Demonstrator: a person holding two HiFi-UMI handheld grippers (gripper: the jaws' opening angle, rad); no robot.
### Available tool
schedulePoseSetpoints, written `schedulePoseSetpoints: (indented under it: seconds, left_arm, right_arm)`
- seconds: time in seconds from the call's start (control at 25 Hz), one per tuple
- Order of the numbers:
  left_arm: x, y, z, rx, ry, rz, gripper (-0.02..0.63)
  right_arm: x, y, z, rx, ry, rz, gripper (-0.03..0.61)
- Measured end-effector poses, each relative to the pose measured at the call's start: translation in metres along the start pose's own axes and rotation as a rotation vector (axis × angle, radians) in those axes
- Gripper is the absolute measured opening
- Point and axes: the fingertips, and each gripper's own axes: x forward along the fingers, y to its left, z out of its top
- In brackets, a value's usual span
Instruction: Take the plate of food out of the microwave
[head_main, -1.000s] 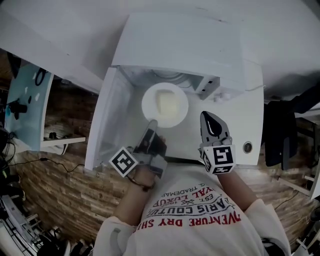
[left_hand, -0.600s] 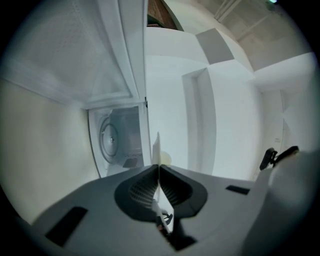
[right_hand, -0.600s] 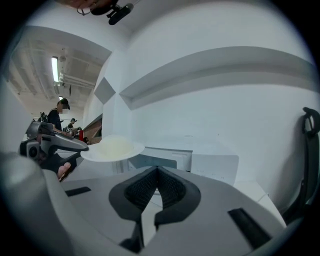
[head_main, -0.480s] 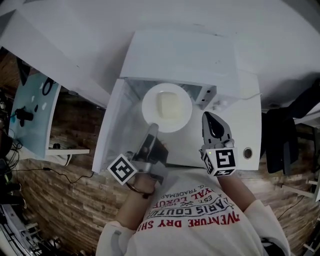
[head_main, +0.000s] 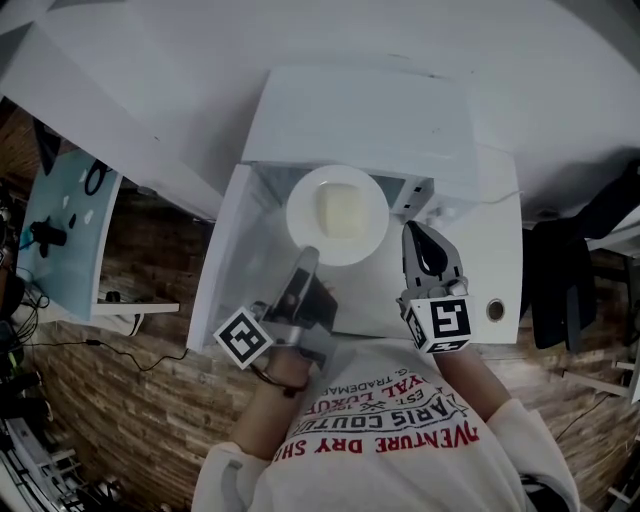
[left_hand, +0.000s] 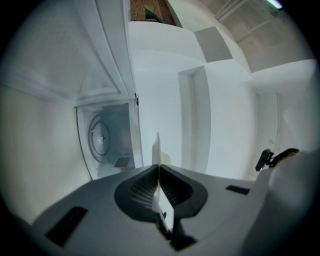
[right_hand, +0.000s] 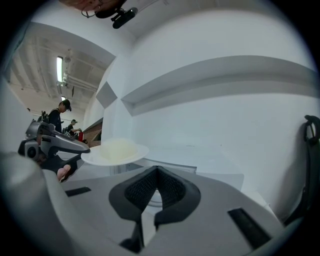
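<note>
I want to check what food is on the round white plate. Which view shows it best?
The head view: it looks down on the whole round white plate and its pale yellow food. The right gripper view shows it side-on; the left gripper view shows only its rim edge-on, clamped in the left tool.

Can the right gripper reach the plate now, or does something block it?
Probably yes: the plate, held at its rim by the left gripper, sits beside the right gripper with nothing between them. The right jaws are together, though.
</note>
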Motion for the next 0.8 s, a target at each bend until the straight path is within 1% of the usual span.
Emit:
schedulePoseSetpoints:
  seconds: [0.36,0.6,0.8]
  left_arm:
    - [0.006,0.012,0.003,-0.018,0.003,0.027,0.015]
    - [0.008,0.016,0.002,-0.039,0.009,0.029,0.015]
    - [0.013,0.016,0.002,-0.051,0.019,0.027,0.015]
  right_arm:
    - [0.005,-0.001,-0.004,0.001,0.024,-0.004,0.003]
    - [0.007,-0.003,-0.01,-0.015,0.047,-0.011,0.003]
    - [0.009,-0.004,-0.009,-0.015,0.046,-0.009,0.003]
